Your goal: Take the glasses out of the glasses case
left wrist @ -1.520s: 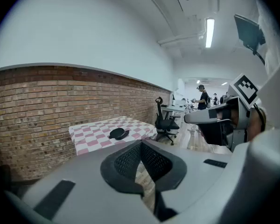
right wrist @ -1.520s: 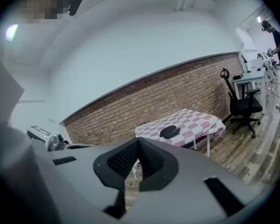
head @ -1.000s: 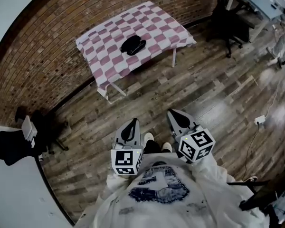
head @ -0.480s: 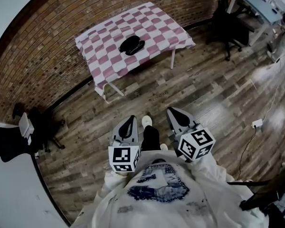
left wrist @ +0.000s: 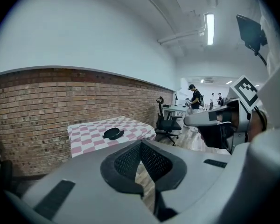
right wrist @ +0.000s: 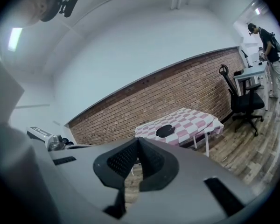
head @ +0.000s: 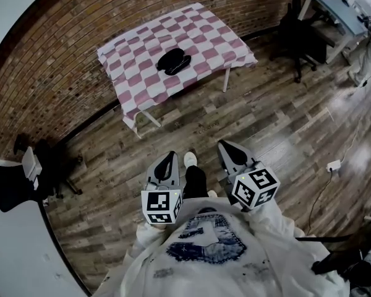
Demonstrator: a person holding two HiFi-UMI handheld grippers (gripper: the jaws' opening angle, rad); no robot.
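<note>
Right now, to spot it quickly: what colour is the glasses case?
Black glasses case on a pink-and-white checked tablecloth; clearest in the head view.

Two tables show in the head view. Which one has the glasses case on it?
The table with the pink-and-white checked cloth, beside the brick wall: the black glasses case lies on it, not the grey desk.
</note>
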